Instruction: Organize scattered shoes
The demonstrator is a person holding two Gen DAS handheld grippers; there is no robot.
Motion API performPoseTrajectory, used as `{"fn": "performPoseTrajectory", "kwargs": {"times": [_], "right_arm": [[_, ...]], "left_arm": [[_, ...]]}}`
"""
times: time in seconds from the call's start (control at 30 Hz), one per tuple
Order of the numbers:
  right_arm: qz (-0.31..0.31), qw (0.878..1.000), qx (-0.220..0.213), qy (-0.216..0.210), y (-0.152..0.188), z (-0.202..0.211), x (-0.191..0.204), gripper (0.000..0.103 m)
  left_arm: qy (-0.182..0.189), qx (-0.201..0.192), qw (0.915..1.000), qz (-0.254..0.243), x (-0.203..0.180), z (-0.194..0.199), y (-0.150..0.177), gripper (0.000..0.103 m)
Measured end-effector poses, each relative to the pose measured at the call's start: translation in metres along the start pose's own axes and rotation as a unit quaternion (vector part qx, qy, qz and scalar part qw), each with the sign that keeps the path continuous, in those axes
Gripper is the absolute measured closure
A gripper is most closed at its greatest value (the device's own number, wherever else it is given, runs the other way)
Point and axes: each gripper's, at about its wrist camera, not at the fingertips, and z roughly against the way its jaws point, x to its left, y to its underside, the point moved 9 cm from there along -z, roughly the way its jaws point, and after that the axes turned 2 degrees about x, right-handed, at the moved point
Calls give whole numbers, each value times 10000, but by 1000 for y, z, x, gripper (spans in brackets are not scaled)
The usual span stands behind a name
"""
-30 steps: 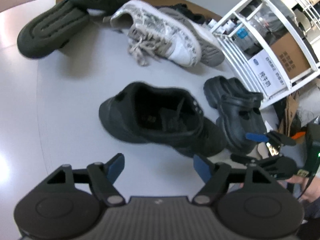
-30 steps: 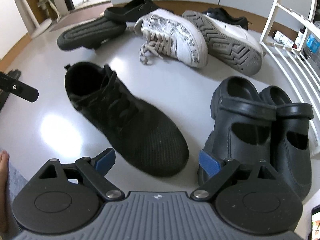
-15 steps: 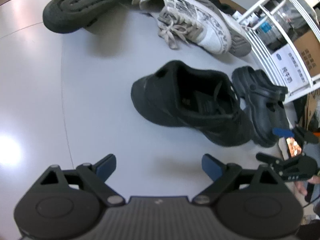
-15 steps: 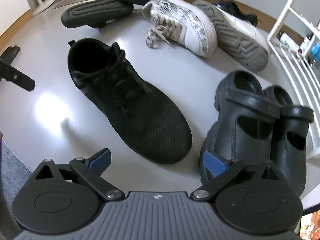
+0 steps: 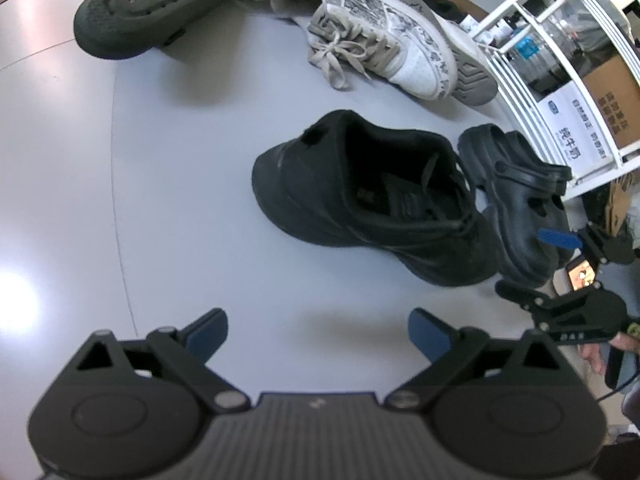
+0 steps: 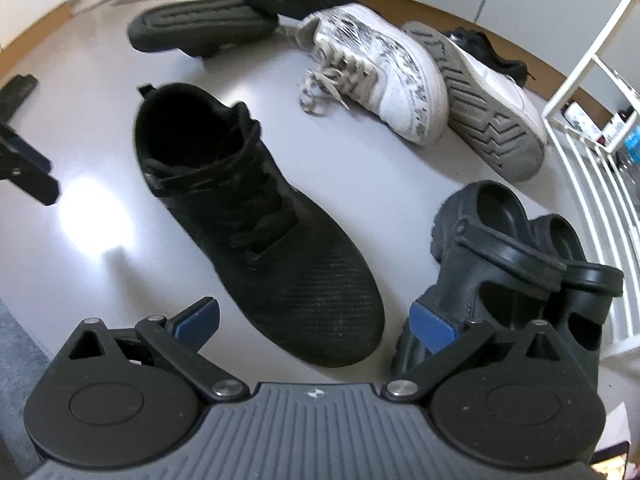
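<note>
Both grippers' jaws had just spread wide, empty: left gripper (image 5: pixel 318 334), right gripper (image 6: pixel 314 320). Black sneaker (image 6: pixel 256 220) lay ahead of the right gripper, ungrasped; next likely straddle and pinch it.

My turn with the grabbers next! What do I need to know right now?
Left gripper: open, empty, jaws just opened wider.
Right gripper: open, empty, jaws just opened wider, above the black sneaker toe.
Black clogs: paired by the white rack.
White sneaker: upright; its mate is tipped, sole showing.
Dark slippers: at the far side, one sole-up.
Left: the sneakers and slippers.
</note>
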Motion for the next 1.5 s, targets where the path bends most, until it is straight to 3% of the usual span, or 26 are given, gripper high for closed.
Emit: {"fn": "performPoseTrajectory", "kwargs": {"times": [0.4, 0.47, 0.5, 0.63, 0.9, 1.1, 1.2, 1.23, 1.5], "right_arm": [[199, 9996, -178, -45, -18, -32, 21, 0], [108, 9998, -63, -172, -16, -38, 21, 6], [43, 9996, 16, -261, -15, -41, 21, 16], [176, 9996, 2, -215, -12, -42, 26, 24], [253, 9995, 69, -200, -5, -38, 33, 32], [270, 9983, 171, -485, 1, -25, 44, 29], [257, 9987, -78, -437, -9, -17, 41, 7], [257, 9988, -158, -397, -13, -16, 40, 5], [361, 9978, -366, -430, -37, -28, 32, 5]], "left_arm": [[60, -9, 10000, 34, 2, 2, 2, 4], [66, -11, 10000, 61, 3, 2, 2, 4], [68, -7, 9999, 74, 4, 2, 2, 4], [83, 29, 9999, 66, 4, 2, 4, 4], [76, 38, 9999, 86, 5, 2, 6, 4], [70, 65, 9999, 97, 5, 0, 6, 4], [78, 58, 9999, 95, 6, 1, 5, 4], [79, 54, 9999, 95, 6, 1, 5, 4], [69, 62, 9998, 151, 8, 1, 6, 4]]}}
